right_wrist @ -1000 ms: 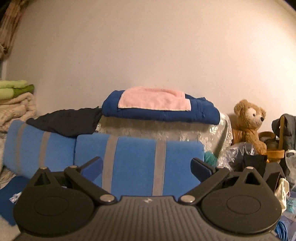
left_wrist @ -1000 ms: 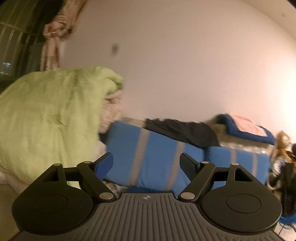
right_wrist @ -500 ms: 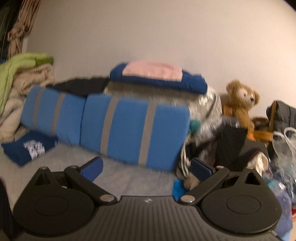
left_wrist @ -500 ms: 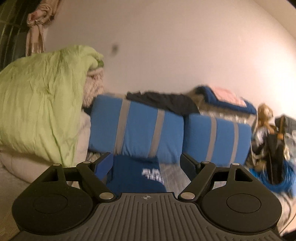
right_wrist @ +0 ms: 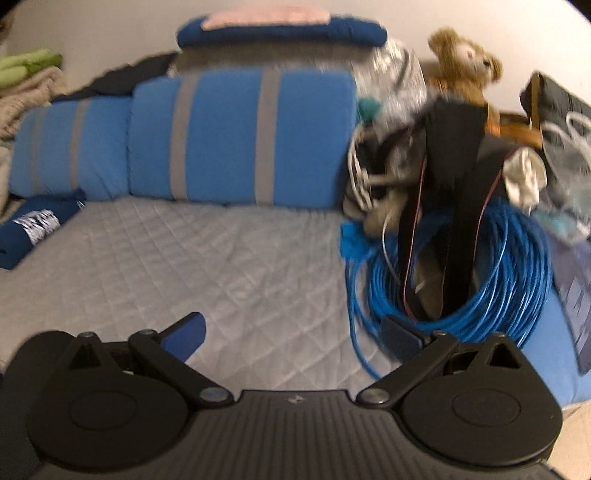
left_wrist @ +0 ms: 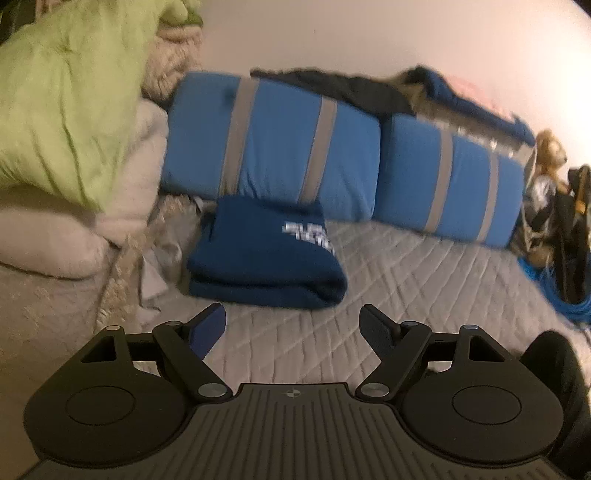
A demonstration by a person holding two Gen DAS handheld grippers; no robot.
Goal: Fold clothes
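A folded navy garment (left_wrist: 266, 258) with white print lies on the grey quilted bed cover (left_wrist: 424, 280), in front of the blue cushions. My left gripper (left_wrist: 293, 325) hangs open just short of its near fold, nothing between the fingers. In the right wrist view the same navy garment (right_wrist: 33, 229) sits at the far left. My right gripper (right_wrist: 293, 334) is open over the bare grey quilted bed cover (right_wrist: 207, 258), empty. A dark piece of cloth (left_wrist: 554, 398) shows at the lower right of the left wrist view.
Two blue cushions with grey stripes (left_wrist: 273, 147) (right_wrist: 240, 133) line the back. Green and beige bedding (left_wrist: 62, 110) is piled at the left. A coil of blue cable (right_wrist: 461, 277), dark bags (right_wrist: 454, 155) and a teddy bear (right_wrist: 465, 62) crowd the right. Folded clothes (right_wrist: 280, 29) sit behind the cushions.
Both views have tipped downward and lowered: the wall filled them earlier, now the quilted cover and the navy garment lie close in front. Both grippers stayed open.
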